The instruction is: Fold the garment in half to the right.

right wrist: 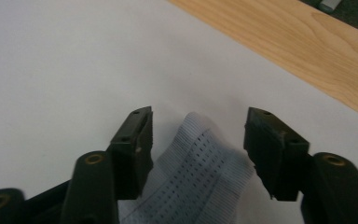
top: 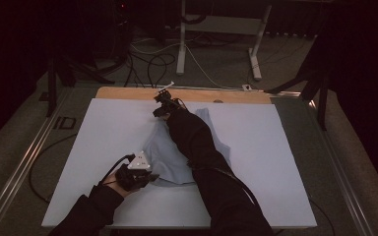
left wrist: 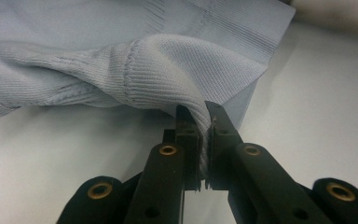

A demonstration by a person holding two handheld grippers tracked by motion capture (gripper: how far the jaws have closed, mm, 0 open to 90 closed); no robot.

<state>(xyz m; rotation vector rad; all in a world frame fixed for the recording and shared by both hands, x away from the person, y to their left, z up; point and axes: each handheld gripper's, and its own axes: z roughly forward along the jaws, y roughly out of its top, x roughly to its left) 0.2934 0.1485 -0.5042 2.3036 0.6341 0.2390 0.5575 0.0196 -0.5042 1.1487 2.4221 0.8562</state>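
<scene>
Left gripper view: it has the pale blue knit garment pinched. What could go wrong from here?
The left gripper pinches only a thin ribbed fold of the pale blue knit garment, which could slip out under tension. The right gripper is open around the far perforated end, so pulling now might drag it unevenly.

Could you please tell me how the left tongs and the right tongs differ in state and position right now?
The left tongs are shut on a ribbed fold of the light blue garment; the right tongs stand open over a perforated tip. The left work near the person; the right reach toward the table's far edge. Both meet the same garment.
</scene>
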